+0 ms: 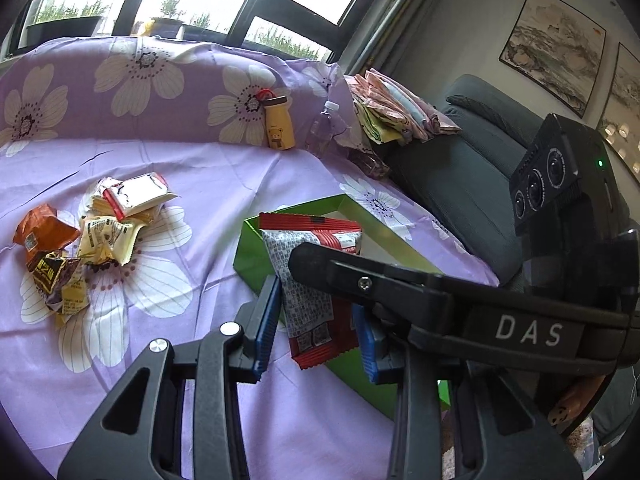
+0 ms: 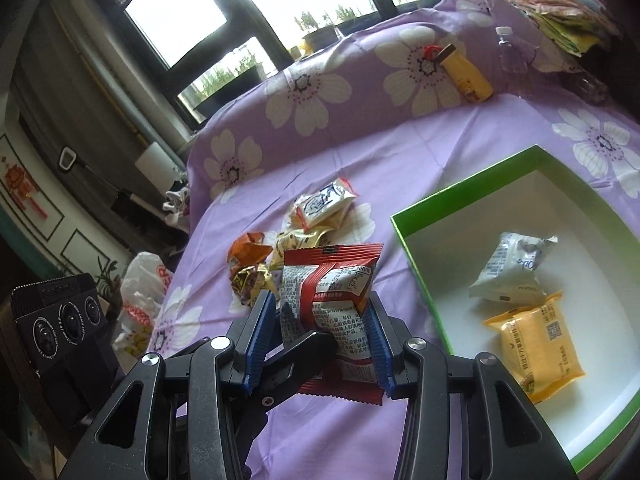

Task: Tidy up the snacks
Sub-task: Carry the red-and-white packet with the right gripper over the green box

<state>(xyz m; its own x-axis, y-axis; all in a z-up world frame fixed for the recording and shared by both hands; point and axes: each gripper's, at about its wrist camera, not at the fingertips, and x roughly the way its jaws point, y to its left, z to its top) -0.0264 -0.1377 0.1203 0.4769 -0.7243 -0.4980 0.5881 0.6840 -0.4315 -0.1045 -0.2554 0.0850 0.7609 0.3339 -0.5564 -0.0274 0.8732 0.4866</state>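
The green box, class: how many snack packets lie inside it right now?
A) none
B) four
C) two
C: in the right wrist view the green box holds only a white packet and a yellow packet; the red packet is outside, between jaws.

Snack packet (image 2: pixel 328 304) sits between both grippers' pads, left gripper (image 1: pixel 316 316) and right gripper (image 2: pixel 320 340), above the bedsheet (image 2: pixel 400 152) just left of the box (image 2: pixel 424 276). Two packets (image 2: pixel 520 304) lie in the box. Snack pile (image 2: pixel 288 240) behind the held packet, toward the sheet's middle. Bear bottle (image 2: pixel 466 72) and water bottle (image 2: pixel 510 52) at the sheet's far edge, against the backrest
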